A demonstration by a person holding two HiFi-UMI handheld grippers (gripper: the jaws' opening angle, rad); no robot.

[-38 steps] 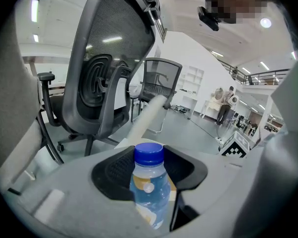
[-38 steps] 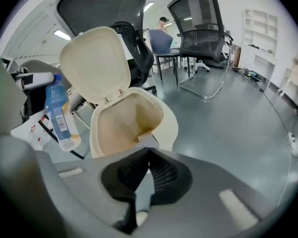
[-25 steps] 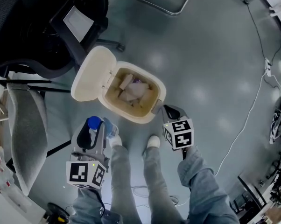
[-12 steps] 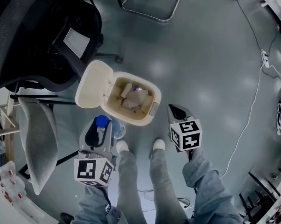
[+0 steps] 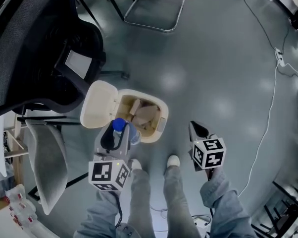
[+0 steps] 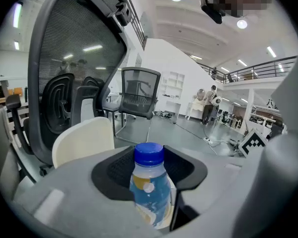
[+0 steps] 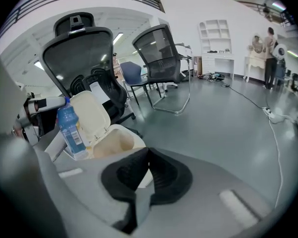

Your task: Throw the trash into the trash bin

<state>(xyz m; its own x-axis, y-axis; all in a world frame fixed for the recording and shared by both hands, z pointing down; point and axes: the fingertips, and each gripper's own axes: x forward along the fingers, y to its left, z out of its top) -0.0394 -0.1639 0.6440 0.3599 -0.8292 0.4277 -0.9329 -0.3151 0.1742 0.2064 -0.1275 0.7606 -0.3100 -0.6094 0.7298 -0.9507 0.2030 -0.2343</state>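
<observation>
A cream trash bin [image 5: 158, 131] stands on the floor with its lid [image 5: 97, 111] flipped open to the left; paper scraps lie inside. My left gripper [image 5: 118, 133] is shut on a clear plastic bottle [image 6: 149, 192] with a blue cap [image 5: 119, 124], held upright over the bin's near left rim. In the right gripper view the same bottle [image 7: 71, 128] stands beside the bin [image 7: 115, 142]. My right gripper [image 5: 197, 129] hangs shut and empty to the right of the bin, its jaws [image 7: 147, 170] closed together.
A black mesh office chair [image 5: 35, 53] stands close behind and left of the bin. A grey chair [image 5: 45, 162] is at the left, a sled-base chair [image 5: 154, 4] at the back. A cable [image 5: 275, 88] runs along the floor at the right. The person's shoes [image 5: 173, 161] are just before the bin.
My left gripper has carried the bottle forward from beside the bin to above its near rim. The view has shifted back, and the right gripper has drifted slightly right.
</observation>
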